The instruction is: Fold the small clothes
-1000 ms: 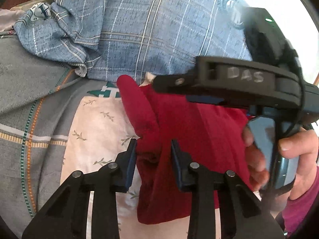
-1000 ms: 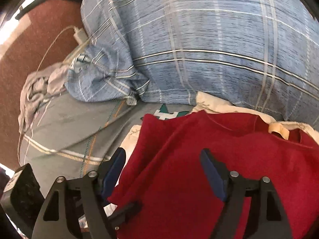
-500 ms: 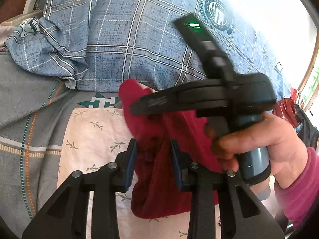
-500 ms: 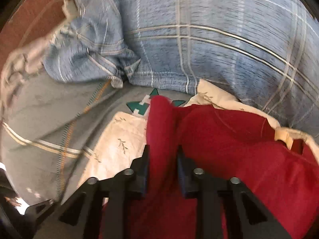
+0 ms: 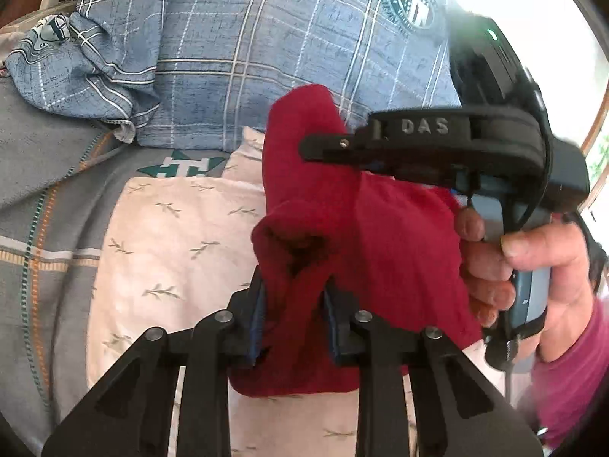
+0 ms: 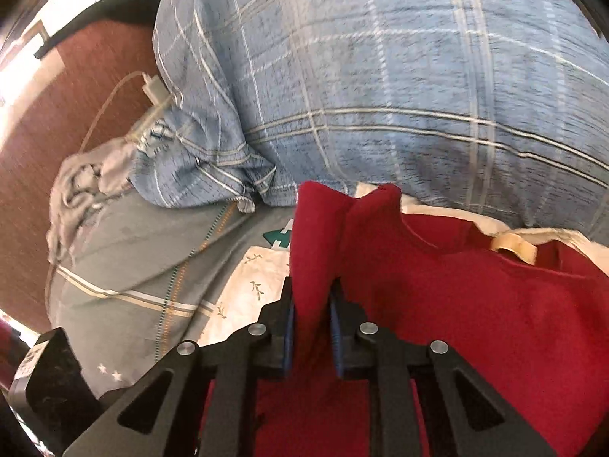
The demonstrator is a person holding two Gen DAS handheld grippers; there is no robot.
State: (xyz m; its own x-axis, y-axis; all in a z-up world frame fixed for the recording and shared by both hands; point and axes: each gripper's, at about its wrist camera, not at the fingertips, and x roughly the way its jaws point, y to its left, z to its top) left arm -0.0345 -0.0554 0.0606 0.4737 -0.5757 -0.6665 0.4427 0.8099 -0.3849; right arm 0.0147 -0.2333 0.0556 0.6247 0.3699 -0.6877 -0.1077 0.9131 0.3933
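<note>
Bedding filled the background: a grey bedspread (image 5: 42, 190) with striped bands, a big blue plaid pillow (image 6: 380, 76) at the far side, and a pale sheet printed with small leaf sprigs (image 5: 171, 236) spread as the working surface. On that sheet lay a small red garment (image 5: 380, 236), partly lifted.

We saw our left gripper (image 5: 293, 320) closed narrowly on a bunched red sleeve or edge, cloth pinched between the blue pads; its jaws had just been closing further on that fabric. Our right gripper (image 6: 312, 335) had likewise just been closing, and it held a raised ridge of the same red cloth between its pads.

We judged this to be an early fold: both grippers had a pinch on one side of the garment, and the fold itself was not yet laid. The next move, we thought, called for carrying both pinches together across the garment's body, keeping the edge taut so it landed flat, before letting go.

Only the left wrist view showed the right gripper from outside, a hand (image 5: 533, 266) around its handle and a pink sleeve (image 5: 571, 365). Only the right wrist view showed the garment's neckline with its tan label (image 6: 514, 247), a white charger and cable (image 6: 152, 91) by the pillow, and the brown floor (image 6: 57, 114).
</note>
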